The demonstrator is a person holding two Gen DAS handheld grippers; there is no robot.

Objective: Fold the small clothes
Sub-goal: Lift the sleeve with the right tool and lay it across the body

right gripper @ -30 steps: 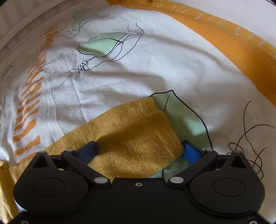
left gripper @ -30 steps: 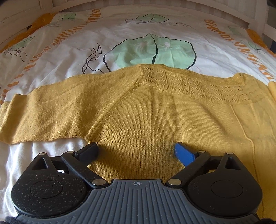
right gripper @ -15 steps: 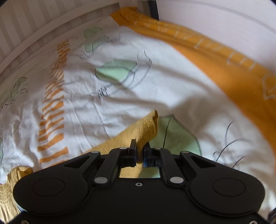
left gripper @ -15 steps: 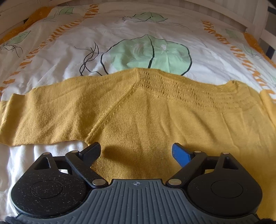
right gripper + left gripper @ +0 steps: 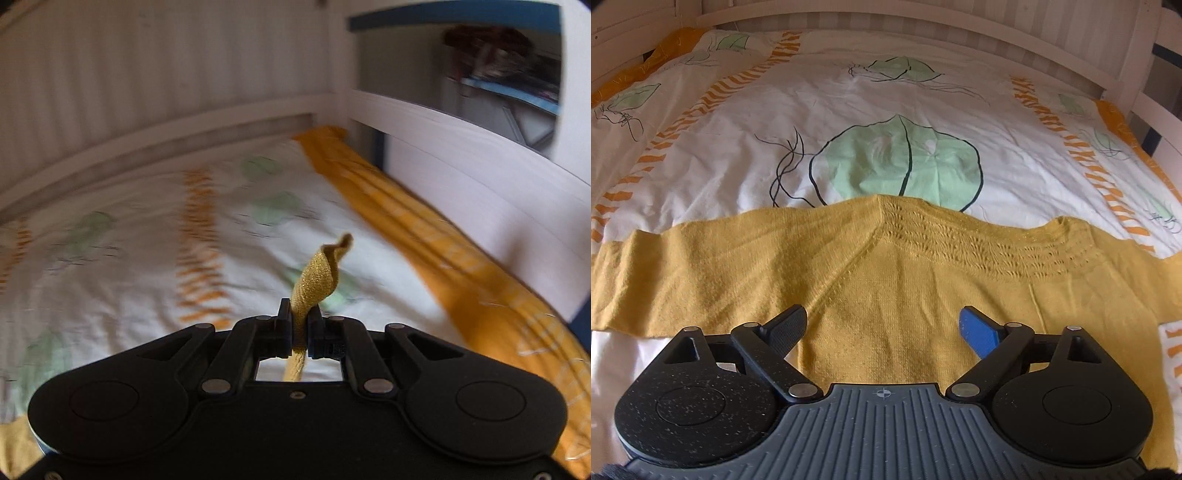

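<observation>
A white-railed bed [image 5: 923, 22] with a leaf-print duvet [image 5: 886, 110] carries the work. The right gripper [image 5: 299, 325] has its fingers clamped on a sleeve end, raised probably to fold inward; the left gripper [image 5: 882, 325] hovers, fingers apart. The mustard knit sweater [image 5: 886, 280] lies flat, lace-yoked.

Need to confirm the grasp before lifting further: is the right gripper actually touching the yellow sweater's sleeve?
Touching. The right wrist view shows the right gripper shut on the sleeve, fabric pinched between both pads.
</observation>
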